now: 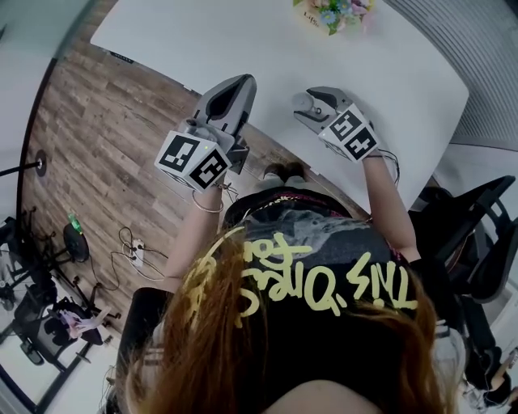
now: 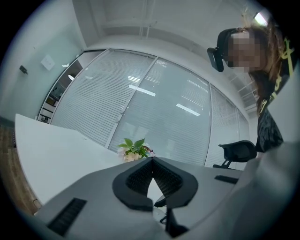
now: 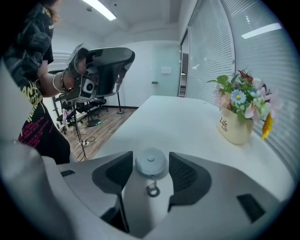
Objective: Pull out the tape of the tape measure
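Observation:
A small round grey tape measure point(image 3: 151, 164) sits between the pads of my right gripper point(image 3: 151, 157), which is shut on it above the white table point(image 1: 243, 40). Its metal pull ring point(image 3: 151, 190) hangs loose toward the camera. In the head view the right gripper point(image 1: 306, 103) is held over the table's near edge. My left gripper point(image 1: 240, 81) is raised beside it, to its left. In the left gripper view the left gripper point(image 2: 151, 160) is shut with nothing between its pads, and it touches neither the ring nor the tape measure.
A cream pot of flowers point(image 3: 236, 124) stands at the table's far side, also seen in the head view point(image 1: 332, 12). A black office chair point(image 1: 469, 218) is at my right. Wooden floor with cables and stands point(image 1: 48, 299) lies to the left.

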Motion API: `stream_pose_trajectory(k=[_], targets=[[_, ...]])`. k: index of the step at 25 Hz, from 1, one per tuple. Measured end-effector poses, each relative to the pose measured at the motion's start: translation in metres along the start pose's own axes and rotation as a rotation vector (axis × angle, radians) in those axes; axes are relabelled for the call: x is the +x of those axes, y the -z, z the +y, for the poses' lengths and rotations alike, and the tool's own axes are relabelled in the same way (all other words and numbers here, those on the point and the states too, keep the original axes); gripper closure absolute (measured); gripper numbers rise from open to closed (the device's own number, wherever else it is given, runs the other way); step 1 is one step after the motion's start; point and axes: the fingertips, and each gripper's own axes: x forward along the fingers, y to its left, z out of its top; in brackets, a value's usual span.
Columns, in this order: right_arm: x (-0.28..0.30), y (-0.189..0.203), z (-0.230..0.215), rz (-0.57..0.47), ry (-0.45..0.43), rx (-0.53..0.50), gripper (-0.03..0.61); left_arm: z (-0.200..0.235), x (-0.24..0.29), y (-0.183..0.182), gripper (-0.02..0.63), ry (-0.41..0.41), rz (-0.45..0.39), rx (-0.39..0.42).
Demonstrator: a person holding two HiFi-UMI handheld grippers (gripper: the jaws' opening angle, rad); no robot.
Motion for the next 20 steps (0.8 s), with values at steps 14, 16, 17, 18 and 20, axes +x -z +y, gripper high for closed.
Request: stream_pose_trajectory(k=[14, 16, 17, 18, 20], targets=[[-0.096, -0.102, -0.019, -0.413, 0.171, 0.01, 0.353, -0.023, 0.021, -0.01, 0.621, 0.078, 0.005, 0.08], [-0.112, -0.114, -0.02, -0.468, 0.184, 0.01, 0.353, -0.027, 0.024, -0.012, 0.621, 0.085, 0.004, 0.094], [-0.119, -0.119, -0.02, -0.487, 0.191, 0.002, 0.353, -0.029, 0.026, -0.014, 0.621, 0.09, 0.003, 0.102], [-0.125, -0.123, -0.02, -0.503, 0.198, -0.009, 0.354, -0.031, 0.028, -0.015, 0.621, 0.095, 0.001, 0.108], [-0.135, -0.129, -0.02, -0.527, 0.213, -0.027, 0.354, -0.035, 0.03, -0.019, 0.621, 0.104, -0.004, 0.119]])
